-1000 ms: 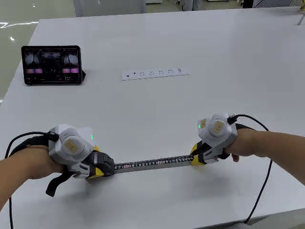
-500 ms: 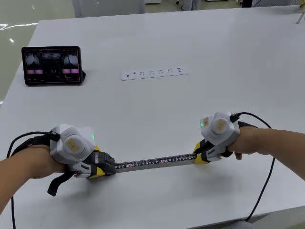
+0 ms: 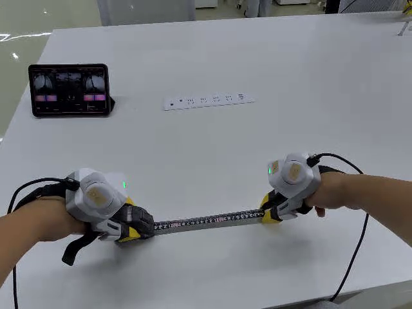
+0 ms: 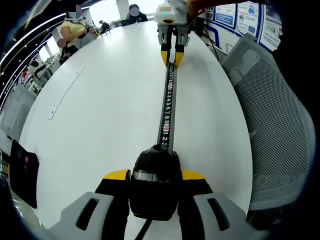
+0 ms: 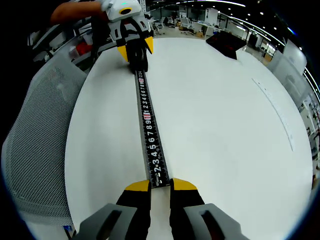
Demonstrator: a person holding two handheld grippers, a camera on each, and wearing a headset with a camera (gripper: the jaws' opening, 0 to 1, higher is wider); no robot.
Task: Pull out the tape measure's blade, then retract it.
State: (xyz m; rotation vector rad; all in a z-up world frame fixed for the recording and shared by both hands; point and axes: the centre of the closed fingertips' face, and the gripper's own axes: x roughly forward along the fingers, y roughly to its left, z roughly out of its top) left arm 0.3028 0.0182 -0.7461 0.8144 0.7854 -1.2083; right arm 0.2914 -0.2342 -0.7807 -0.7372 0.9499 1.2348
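A black tape measure case (image 3: 139, 223) lies near the table's front edge, with my left gripper (image 3: 133, 224) shut around it. In the left gripper view the case (image 4: 155, 182) sits between the yellow-tipped fingers. Its blade (image 3: 207, 221) runs flat along the table to the right, numbers up. My right gripper (image 3: 266, 215) is shut on the blade's end. In the right gripper view the blade (image 5: 148, 122) starts between my right gripper's (image 5: 160, 186) yellow tips and reaches the case (image 5: 136, 56) in the left gripper (image 5: 134, 47). The left gripper view looks along the blade (image 4: 167, 105) to the right gripper (image 4: 170, 56).
A tablet (image 3: 69, 89) stands at the far left and a white power strip (image 3: 207, 100) lies mid-table. Black cables (image 3: 357, 222) trail from both grippers toward the front edge. A grey mesh chair (image 4: 272, 110) stands close beside the table, and people sit at its far end.
The right gripper drifted a little to the right with the blade's end, then eased back. The drawn length is about the same. The left gripper stayed put.
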